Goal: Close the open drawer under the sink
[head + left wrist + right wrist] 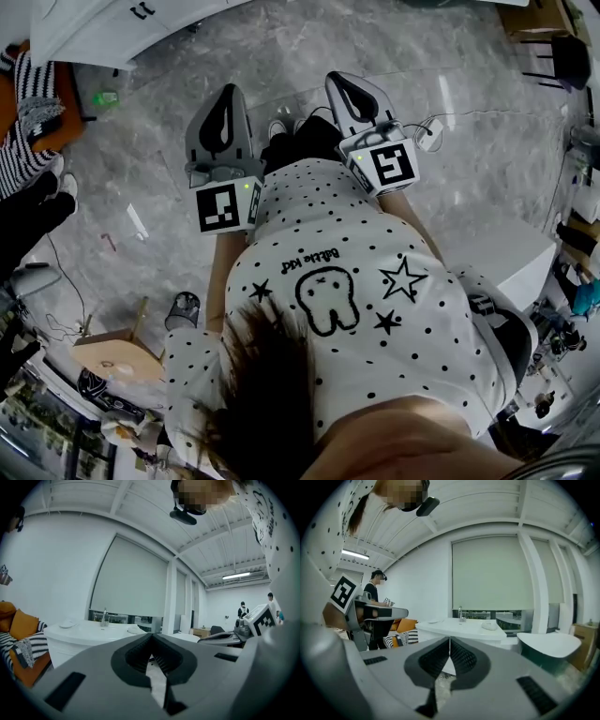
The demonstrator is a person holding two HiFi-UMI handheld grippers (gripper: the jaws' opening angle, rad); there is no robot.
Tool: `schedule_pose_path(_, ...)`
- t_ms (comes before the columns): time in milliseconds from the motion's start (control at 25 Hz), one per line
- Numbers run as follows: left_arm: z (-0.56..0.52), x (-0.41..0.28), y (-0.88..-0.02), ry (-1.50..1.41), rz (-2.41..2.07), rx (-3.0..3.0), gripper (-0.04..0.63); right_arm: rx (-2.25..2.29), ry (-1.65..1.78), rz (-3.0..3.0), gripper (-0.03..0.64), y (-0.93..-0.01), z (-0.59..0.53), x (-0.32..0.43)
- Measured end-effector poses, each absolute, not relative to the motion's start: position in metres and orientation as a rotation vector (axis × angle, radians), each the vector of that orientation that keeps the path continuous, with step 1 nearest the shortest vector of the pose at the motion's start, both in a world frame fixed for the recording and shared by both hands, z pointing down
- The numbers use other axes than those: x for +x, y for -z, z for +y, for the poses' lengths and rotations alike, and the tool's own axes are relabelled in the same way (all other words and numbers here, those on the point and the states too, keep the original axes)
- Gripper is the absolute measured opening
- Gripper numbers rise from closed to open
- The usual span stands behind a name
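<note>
The white sink counter [89,632] with its faucet [104,618] stands some way ahead of both grippers, and the same counter [464,629] is in the right gripper view. In the head view the white cabinet front [94,36] with a dark handle [142,10] lies at the top left; the open drawer itself I cannot make out. My left gripper [227,91] and right gripper [339,79] are held side by side over the floor, both shut and empty. The left gripper [151,637] and right gripper [449,642] show tips meeting.
Grey marble floor [441,56] lies between me and the cabinet. A wooden stool [108,354] and a person's dark legs [28,211] are at the left, an orange seat with striped cloth [28,108] beyond. A white block [511,255] stands right. Another person [374,588] stands nearby.
</note>
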State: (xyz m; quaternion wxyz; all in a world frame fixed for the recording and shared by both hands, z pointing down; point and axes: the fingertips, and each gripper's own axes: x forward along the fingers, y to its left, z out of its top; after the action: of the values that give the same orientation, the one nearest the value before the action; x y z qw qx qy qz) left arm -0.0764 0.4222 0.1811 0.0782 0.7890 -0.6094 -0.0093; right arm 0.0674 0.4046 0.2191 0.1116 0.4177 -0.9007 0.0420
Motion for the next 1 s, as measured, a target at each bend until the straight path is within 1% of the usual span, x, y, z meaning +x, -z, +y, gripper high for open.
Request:
schedule_pose_path(480,0.394,-0.075,-0.190,0.008,-1.888,2.286,0.005,1.169,-0.162,-2.664,0.015,-0.228,0.371,0.072)
schedule_pose_path(1000,0.315,-0.047,-0.184,0.013,-1.975,2.226,0.005,1.128,-0.147,-2.702,0.015,-0.221,0.284,0.106)
